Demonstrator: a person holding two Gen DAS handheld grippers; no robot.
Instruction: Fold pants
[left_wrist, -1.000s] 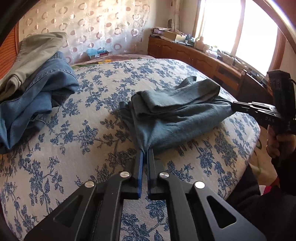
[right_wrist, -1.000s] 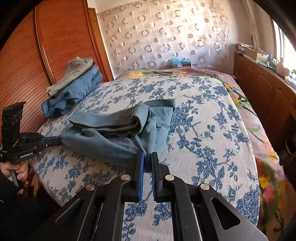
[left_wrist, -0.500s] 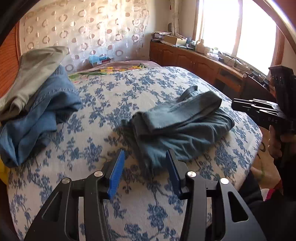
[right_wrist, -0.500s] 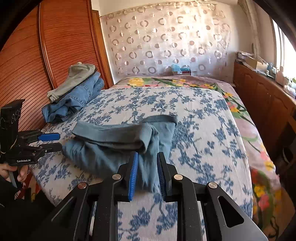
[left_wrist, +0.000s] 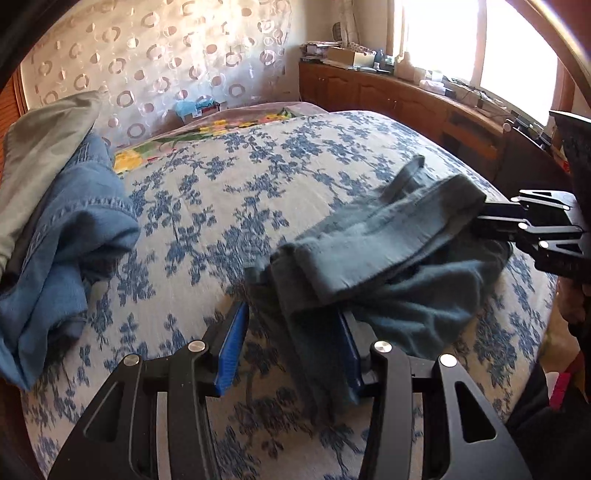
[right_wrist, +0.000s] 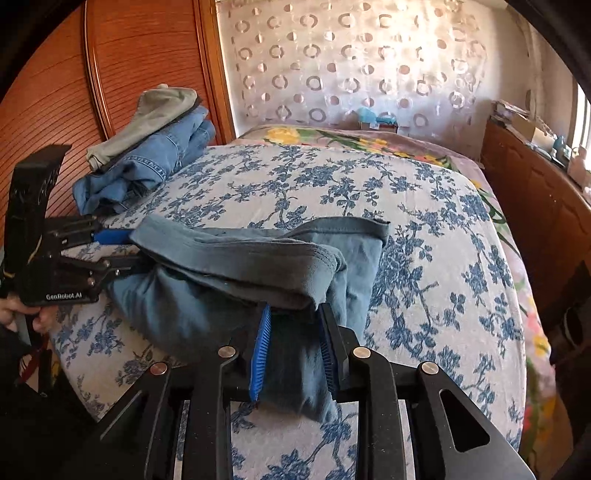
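Folded teal-grey cotton pants lying bunched near front edge of bed with white-and-blue floral bedspread, upper layer doubled over lower one, waistband end toward far side.

Left tool spread wide, blue pads either side of near end of pants; cloth between the pads, neither pad seen pressing it. Same tool visible in right wrist view at left end of pants, upper blue pad lying against top fold, lower black finger below it, gap between them filled with cloth edge.

Right tool parted, blue pads straddling hanging flap of pants at right end; fabric between pads, slack, not pinched. In left wrist view, black fingers of right tool reaching into fold at far end of pants, tips hidden under cloth.

Hand gripping left tool handle at lower left of right wrist view.

Stack of other garments at bed's left side against reddish wooden wardrobe: blue denim jeans with grey-green trousers on top, well apart from teal-grey pants. Sheer curtain with ring pattern behind bed; wooden sideboard under bright window, cluttered.
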